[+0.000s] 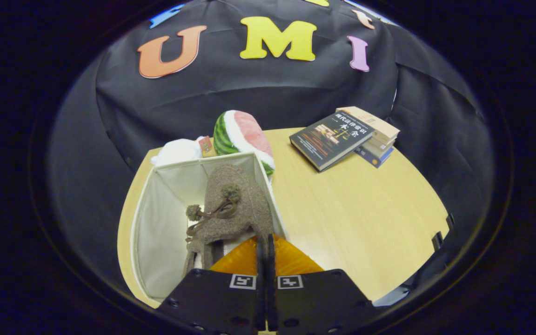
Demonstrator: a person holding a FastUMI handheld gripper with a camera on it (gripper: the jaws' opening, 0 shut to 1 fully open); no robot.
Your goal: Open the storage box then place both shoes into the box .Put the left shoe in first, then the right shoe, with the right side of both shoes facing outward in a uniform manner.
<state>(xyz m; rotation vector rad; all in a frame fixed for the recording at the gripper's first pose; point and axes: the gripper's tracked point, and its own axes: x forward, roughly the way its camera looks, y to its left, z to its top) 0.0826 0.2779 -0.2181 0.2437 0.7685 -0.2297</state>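
My gripper [265,242] has its two fingers drawn tightly together, with hardly a gap between them, and they are pinching the edge of a brown fuzzy shoe [235,204] at the rear part of its upper, so I count it as clamped on that shoe. The shoe hangs just ahead of the fingers and sits inside the storage box [156,223], a cream fabric box standing open on the table [365,218]. The shoe leans against the box wall nearest the fingers, its woolly body rising toward the far rim, and a dark cord with two small pompoms [193,212] dangles across its side. I can see pale lining on the box floor and on the wall away from the shoe, and I cannot make out a second shoe in the box from here. The box lid I cannot tell apart from the walls. Beyond the box, touching or just beside its far rim, lies a plush watermelon slice [242,135], green rind on one side and pink face on the other, and next to that is a white soft thing [177,151] with a small tag beside it. Well apart from the box, across the bare wooden tabletop, a dark-covered book [331,139] rests tilted on a short stack of books [375,137] near the table's far edge.
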